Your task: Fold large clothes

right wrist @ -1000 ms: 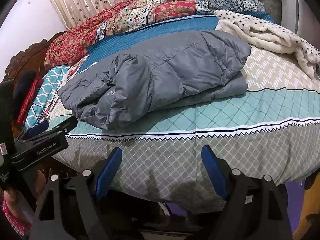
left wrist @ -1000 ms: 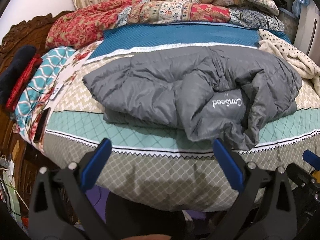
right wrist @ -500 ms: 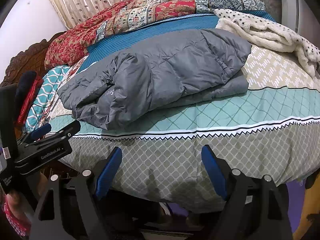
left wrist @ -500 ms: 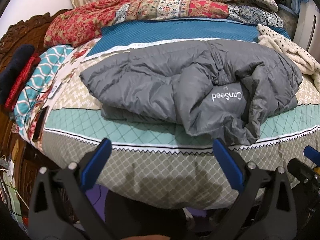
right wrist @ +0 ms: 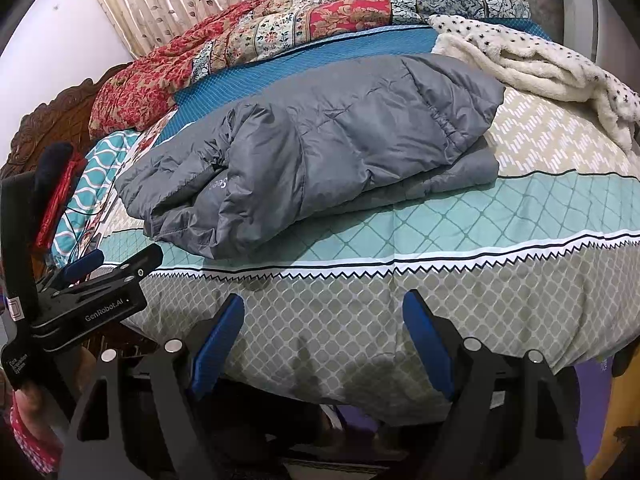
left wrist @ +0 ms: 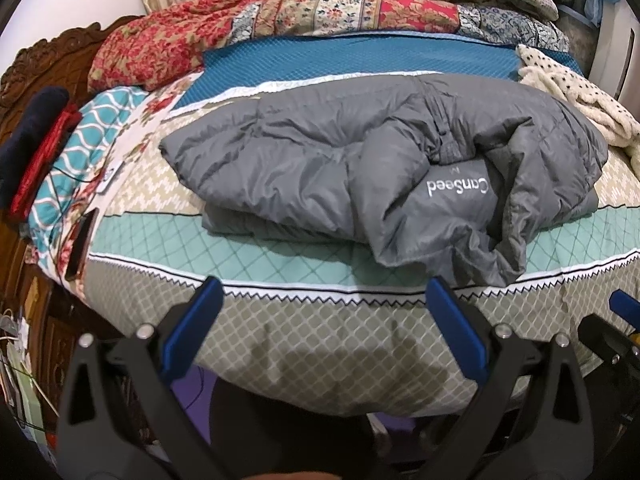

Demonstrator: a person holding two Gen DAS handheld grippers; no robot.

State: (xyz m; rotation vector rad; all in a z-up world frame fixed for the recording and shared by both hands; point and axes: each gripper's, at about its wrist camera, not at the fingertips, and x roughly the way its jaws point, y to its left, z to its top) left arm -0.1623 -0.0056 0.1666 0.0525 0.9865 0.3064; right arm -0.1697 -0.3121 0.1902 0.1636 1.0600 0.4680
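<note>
Tongs point(left wrist: 320, 300) apart over patterned bedspread point(left wrist: 320, 344)

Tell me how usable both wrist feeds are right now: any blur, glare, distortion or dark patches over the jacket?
Left wrist view: sharp, evenly lit; fisheye bows the bed edge, corners vignetted black; the grey jacket reads clearly, logo legible, upside down. Right wrist view: equally sharp, no glare; same bowing, soft shadows on the bedspread below the jacket; left gripper intrudes at the left edge.

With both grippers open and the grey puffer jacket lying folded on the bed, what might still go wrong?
The grey puffer jacket looks slippery and puffy: its loose collar end may spring open. It lies near the bed's front edge, so a nudge from the left gripper or right gripper might slide it off.
</note>
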